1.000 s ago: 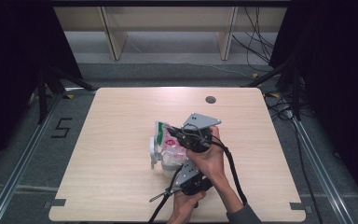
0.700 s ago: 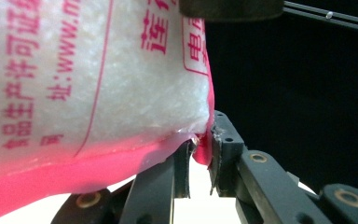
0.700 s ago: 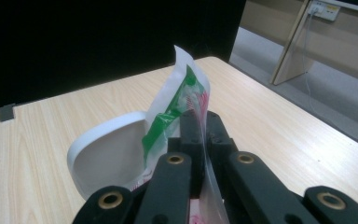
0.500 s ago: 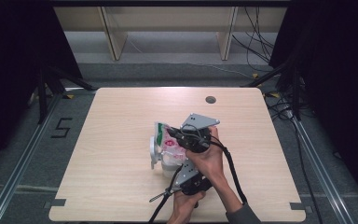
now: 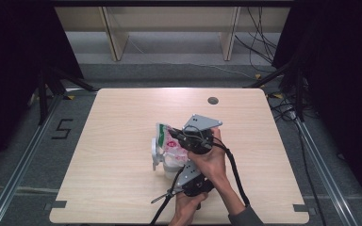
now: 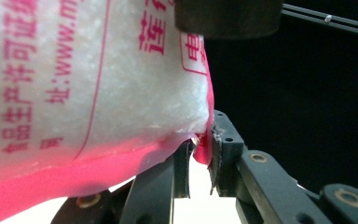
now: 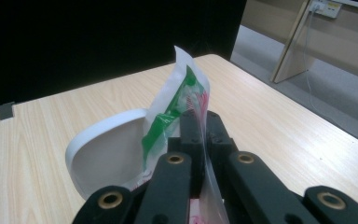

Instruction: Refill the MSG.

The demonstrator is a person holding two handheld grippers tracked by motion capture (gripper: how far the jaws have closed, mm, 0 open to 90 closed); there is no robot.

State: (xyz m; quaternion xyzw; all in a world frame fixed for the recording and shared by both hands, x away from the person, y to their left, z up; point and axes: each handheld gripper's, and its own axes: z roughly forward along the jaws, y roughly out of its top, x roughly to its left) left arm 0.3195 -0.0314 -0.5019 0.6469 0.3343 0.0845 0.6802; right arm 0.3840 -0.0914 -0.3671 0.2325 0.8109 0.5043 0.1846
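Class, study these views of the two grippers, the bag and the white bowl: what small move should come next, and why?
Probably tip the bag a little further toward the white bowl. Both the left gripper and the right gripper are shut on the bag's edges, and it stands upright right beside the bowl, apparently ready for pouring.

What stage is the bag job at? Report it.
Done: both claws grip the bag, the right claw on its top edge, the left claw on its pink bottom seam. In hand: it hangs over the white bowl. Left: the bowl looks empty, so nothing seems poured yet.
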